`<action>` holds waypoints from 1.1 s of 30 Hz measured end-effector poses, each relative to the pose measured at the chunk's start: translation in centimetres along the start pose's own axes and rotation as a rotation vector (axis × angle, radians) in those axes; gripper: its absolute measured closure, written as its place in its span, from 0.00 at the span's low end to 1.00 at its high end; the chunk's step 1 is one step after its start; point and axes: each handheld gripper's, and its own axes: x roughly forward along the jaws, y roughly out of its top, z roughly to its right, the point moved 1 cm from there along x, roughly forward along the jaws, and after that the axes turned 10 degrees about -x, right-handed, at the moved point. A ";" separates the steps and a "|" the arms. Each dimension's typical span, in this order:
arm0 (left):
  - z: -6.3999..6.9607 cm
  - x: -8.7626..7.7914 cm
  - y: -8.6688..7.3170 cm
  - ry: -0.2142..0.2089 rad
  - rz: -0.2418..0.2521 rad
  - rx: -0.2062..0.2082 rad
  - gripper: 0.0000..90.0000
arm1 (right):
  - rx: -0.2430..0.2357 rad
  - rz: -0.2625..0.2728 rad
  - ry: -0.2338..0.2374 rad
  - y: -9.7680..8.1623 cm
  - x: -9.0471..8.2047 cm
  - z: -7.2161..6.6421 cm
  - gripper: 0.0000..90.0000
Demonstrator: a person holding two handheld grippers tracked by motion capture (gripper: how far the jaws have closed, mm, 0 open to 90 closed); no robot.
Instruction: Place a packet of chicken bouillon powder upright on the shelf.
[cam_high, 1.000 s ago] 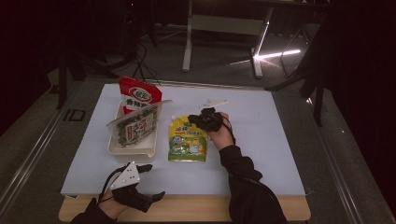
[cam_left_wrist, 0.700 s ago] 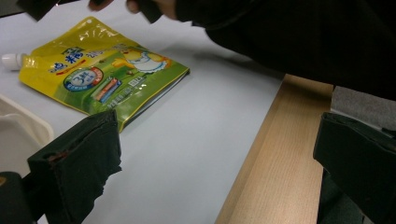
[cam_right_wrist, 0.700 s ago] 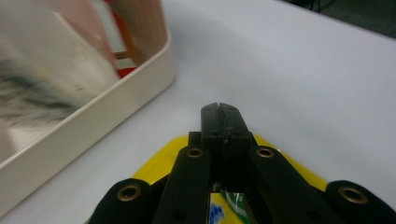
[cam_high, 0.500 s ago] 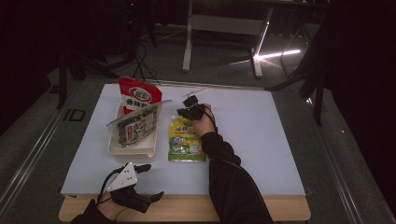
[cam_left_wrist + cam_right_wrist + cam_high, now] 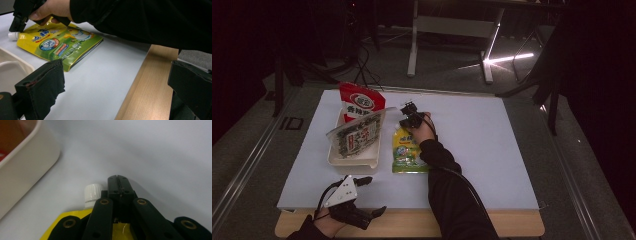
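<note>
Now the right gripper (image 5: 408,114) sits at the top edge of the yellow pouch (image 5: 408,151), which lies flat on the bench (image 5: 492,145) just beside the white tray (image 5: 354,161). In the right gripper view its jaws are pressed fully together, tips meeting on a thin seam, right next to the pouch's white screw cap (image 5: 93,193). The jaw tips lie over the yellow top edge of the pouch, and whether any of the pouch's material is pinched between them cannot be told. In the left gripper view the same gripper (image 5: 18,21) points down at the cap end of the pouch (image 5: 58,43), the person's hand wrapped around it.

The left gripper (image 5: 357,197) rests at the near edge of the bench, well apart from the pouch, jaws spread wide with nothing between them; its own view shows bare bench surface and the wooden edge (image 5: 147,85) in the gap.

In the tray stand a red snack bag (image 5: 361,104) and a grey-green packet (image 5: 357,137) leaning across it.
</note>
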 end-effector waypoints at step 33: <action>0.7 1.1 0.2 -0.022 -0.008 0.014 0.02 | -0.024 0.061 0.025 -6.5 -5.9 -4.8 0.96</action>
